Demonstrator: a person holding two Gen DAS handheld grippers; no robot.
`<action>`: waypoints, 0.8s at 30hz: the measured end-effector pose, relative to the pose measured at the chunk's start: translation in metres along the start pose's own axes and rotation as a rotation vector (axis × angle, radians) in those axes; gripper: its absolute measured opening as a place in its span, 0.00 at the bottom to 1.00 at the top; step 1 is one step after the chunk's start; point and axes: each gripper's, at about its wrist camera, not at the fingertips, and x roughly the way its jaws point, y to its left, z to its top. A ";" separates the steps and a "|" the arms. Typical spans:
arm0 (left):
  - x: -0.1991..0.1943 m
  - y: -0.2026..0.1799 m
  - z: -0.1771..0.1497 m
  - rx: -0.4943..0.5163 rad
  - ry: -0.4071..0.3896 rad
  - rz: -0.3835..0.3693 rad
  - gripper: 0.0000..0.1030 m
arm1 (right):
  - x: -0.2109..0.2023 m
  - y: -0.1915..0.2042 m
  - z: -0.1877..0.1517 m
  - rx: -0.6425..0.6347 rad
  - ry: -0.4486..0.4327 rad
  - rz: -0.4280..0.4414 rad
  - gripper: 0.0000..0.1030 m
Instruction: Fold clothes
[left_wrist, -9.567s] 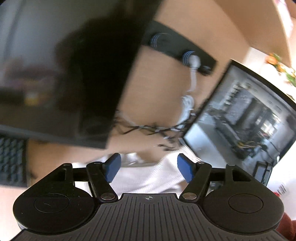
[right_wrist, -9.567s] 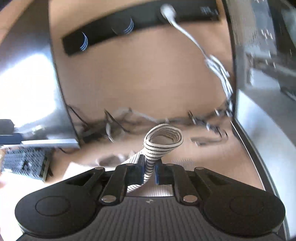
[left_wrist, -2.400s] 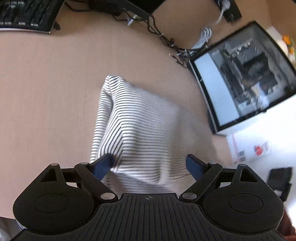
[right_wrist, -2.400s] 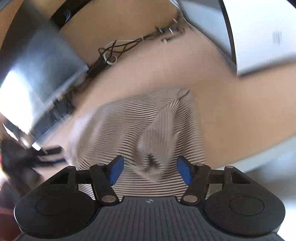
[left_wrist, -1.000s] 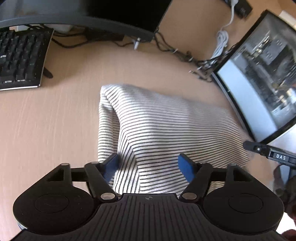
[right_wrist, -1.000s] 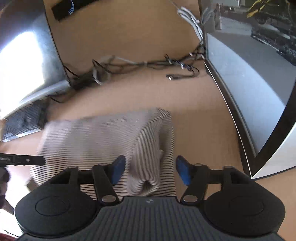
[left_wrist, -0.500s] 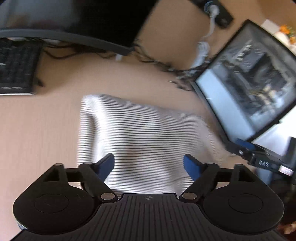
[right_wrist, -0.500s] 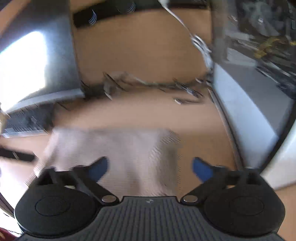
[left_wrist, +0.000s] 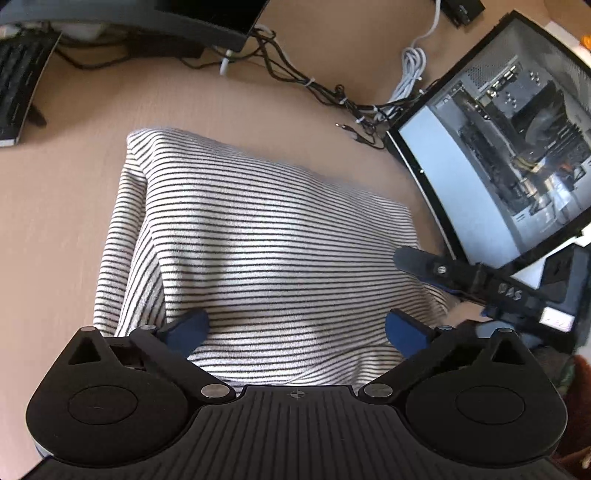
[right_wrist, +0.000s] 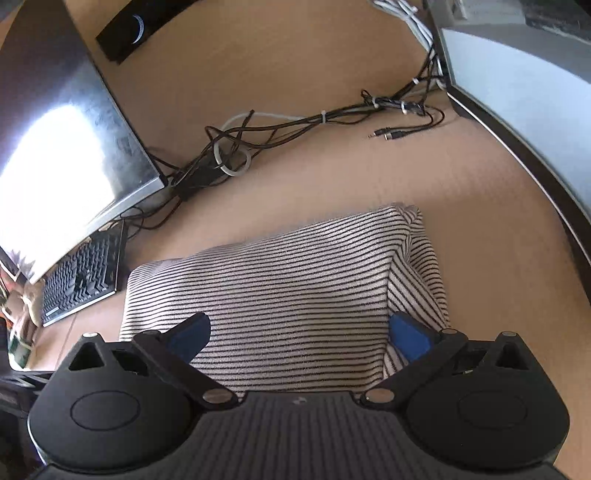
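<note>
Lying folded, striped garment (left_wrist: 266, 240) (grippers apart)

— What's under the right gripper (right_wrist: 298, 334)?
— A folded striped garment (right_wrist: 295, 295) lying flat on the counter (right_wrist: 332, 177); the jaws, having just opened, stand spread wide above it, gripping nothing.
— And past them?
— A tangle of cables (right_wrist: 295, 125) ahead, a keyboard (right_wrist: 79, 277) off to the left.
</note>
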 end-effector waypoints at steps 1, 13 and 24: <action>0.001 0.000 0.003 -0.003 -0.004 0.008 1.00 | 0.004 0.002 0.005 0.003 0.025 0.002 1.00; 0.015 -0.004 0.059 -0.124 -0.061 0.108 1.00 | 0.034 0.009 0.054 -0.290 0.053 -0.194 1.00; 0.032 -0.013 0.042 -0.120 0.009 -0.106 1.00 | 0.063 -0.010 0.047 -0.153 0.158 -0.274 1.00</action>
